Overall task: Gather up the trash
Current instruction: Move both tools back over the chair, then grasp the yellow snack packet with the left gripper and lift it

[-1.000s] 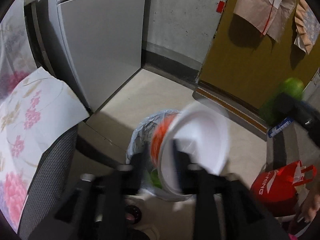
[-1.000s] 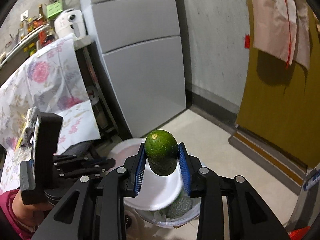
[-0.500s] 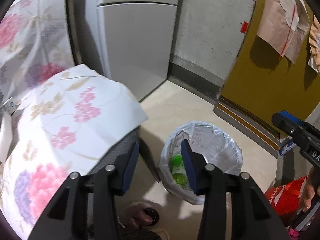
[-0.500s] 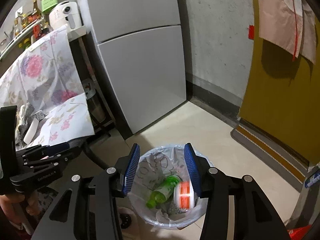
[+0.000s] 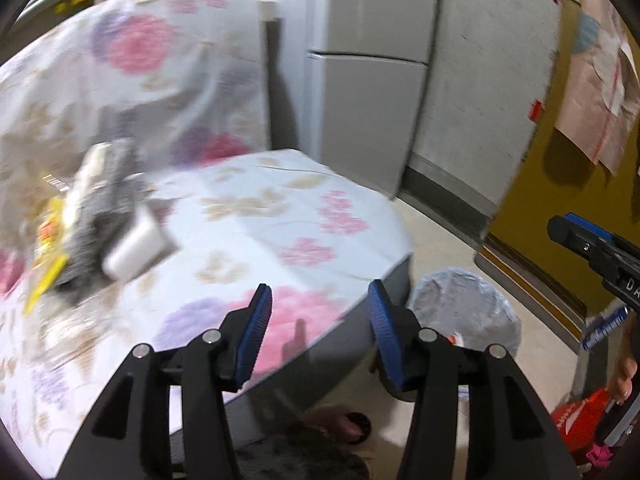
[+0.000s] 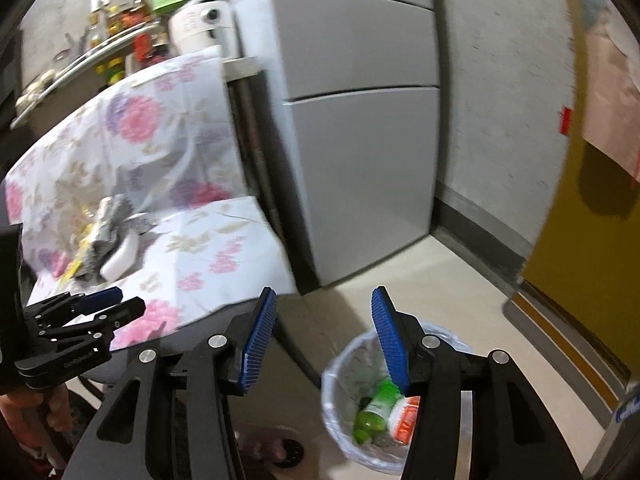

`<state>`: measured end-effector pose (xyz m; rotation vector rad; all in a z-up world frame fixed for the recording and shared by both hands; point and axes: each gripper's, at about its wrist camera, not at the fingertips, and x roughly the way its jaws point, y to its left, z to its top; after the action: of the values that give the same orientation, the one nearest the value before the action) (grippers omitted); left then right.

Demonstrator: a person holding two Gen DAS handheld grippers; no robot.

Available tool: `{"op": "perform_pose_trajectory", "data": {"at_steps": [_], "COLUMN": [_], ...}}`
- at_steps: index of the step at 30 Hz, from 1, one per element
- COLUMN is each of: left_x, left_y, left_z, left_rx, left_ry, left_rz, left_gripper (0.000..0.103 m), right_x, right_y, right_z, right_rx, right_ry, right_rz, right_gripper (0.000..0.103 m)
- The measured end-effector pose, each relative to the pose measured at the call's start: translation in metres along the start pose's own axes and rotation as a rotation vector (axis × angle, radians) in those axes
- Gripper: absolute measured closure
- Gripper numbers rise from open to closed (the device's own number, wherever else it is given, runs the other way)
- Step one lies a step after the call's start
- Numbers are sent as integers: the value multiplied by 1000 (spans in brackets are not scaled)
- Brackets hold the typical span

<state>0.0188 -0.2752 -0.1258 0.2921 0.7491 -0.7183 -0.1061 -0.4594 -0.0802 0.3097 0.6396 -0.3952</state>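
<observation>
Left gripper (image 5: 318,300): jaws opening, blue ribbed pads apart, nothing between them. It points over the front edge of a seat draped in white cloth with pink and purple flowers (image 5: 280,220).

Right gripper (image 6: 324,308): jaws opening, likewise empty, above the floor beside the same seat.

The round waste bin lined with a clear plastic bag (image 6: 340,364) stands on the pale floor, just beside the seat. Inside it lie a green plastic bottle (image 6: 378,404) and an orange-and-white cup (image 6: 406,420).

A blurred heap of litter, grey, white and yellow (image 5: 92,224), lies on the cloth near the seat back.
</observation>
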Motion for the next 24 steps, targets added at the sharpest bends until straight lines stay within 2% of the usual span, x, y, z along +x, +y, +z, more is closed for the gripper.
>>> {"op": "perform_pose_trajectory", "data": {"at_steps": [7,12,19,24], "left_x": [-41,-68,-89,-96], "left_y": [56,110,192,218], "left_z": [-14,-28,-45,-38], "left_rx": [-95,-197,-379,-423], "left_ry": [-74,-112,-118,-132], "left_rz": [100,177,299,343], "left_gripper": [39,39,38,37], "right_x": [5,13,33,60], "right_y": [57,106,169,204], "right_z": [15,22,37,53], "right_rx": [-66,-148,-263,-303], "right_ry": [-18,-18,-25,-17], "right_rz": [102,170,248,300], "right_gripper": [37,36,36,36]}}
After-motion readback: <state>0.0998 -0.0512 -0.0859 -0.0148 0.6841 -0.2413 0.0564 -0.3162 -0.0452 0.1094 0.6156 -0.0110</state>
